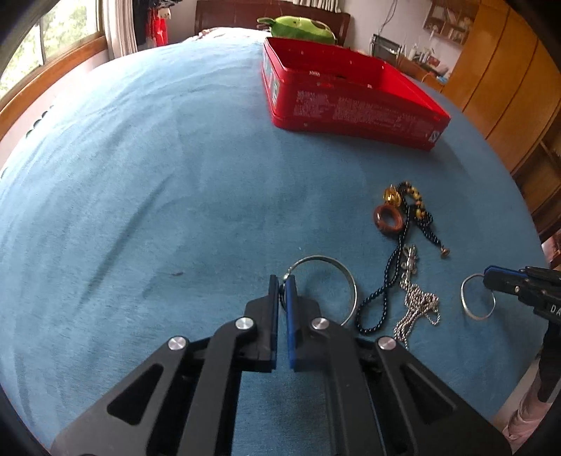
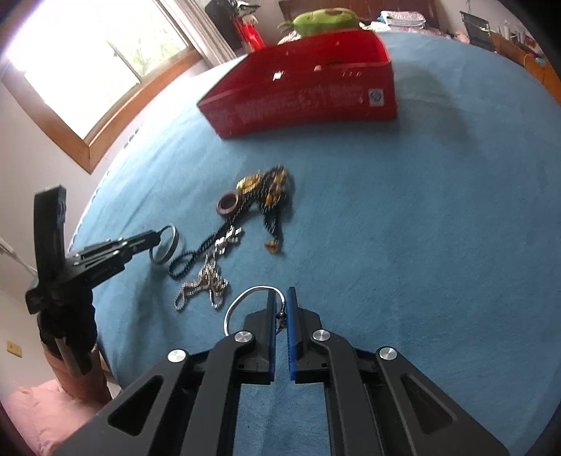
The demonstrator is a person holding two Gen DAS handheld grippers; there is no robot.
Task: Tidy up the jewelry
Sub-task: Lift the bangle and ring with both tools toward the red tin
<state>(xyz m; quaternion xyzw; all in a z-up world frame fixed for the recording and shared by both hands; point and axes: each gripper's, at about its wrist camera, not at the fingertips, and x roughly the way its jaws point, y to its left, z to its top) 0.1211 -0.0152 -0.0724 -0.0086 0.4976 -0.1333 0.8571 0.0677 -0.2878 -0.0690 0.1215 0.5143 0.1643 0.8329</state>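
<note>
My left gripper [image 1: 282,280] is shut on the rim of a silver bangle [image 1: 345,277] just above the blue cloth; it also shows in the right wrist view [image 2: 154,236] with its bangle [image 2: 168,247]. My right gripper [image 2: 281,294] is shut on a second, thinner silver bangle [image 2: 242,298]; it shows in the left wrist view [image 1: 487,279] with that bangle [image 1: 471,308]. Between them lie a dark bead necklace [image 1: 389,280], a silver chain [image 1: 419,301], a brown ring [image 1: 387,217] and amber beads [image 1: 413,196]. An open red tin [image 1: 350,94] stands behind.
The blue cloth [image 1: 157,175] covers a bed. A green plush toy [image 1: 301,28] lies behind the tin. A window [image 2: 105,59] is on the left, wooden wardrobes [image 1: 508,70] on the right. The bed's edge [image 1: 526,368] is near my right gripper.
</note>
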